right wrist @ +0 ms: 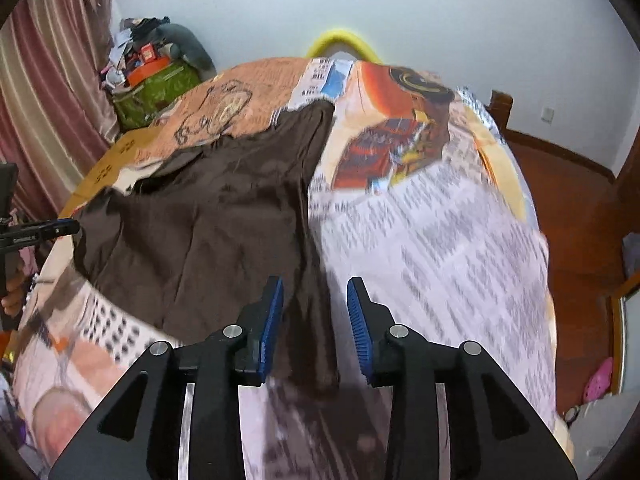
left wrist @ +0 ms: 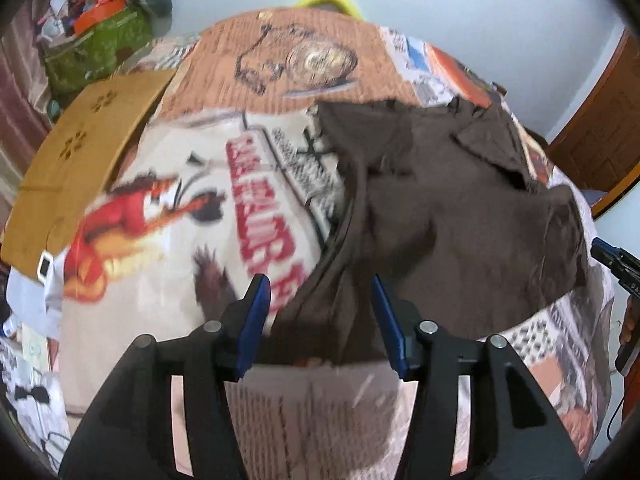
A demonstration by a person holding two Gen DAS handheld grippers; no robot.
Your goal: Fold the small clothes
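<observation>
A dark brown garment (left wrist: 452,208) lies rumpled on a bed with a printed cover (left wrist: 168,208). In the left wrist view its near left corner runs between the blue pads of my left gripper (left wrist: 320,300), which is open. In the right wrist view the same garment (right wrist: 208,216) lies left of centre, and its near right edge hangs between the pads of my right gripper (right wrist: 315,300), also open. Each gripper shows at the edge of the other's view: the right one (left wrist: 612,260), the left one (right wrist: 40,230).
A brown cardboard box (left wrist: 80,152) sits at the bed's left side. A green bag with clutter (left wrist: 96,48) stands behind it by the curtain (right wrist: 48,92). A yellow hoop (right wrist: 344,44) rises at the bed's far end. Wooden floor (right wrist: 572,216) lies to the right.
</observation>
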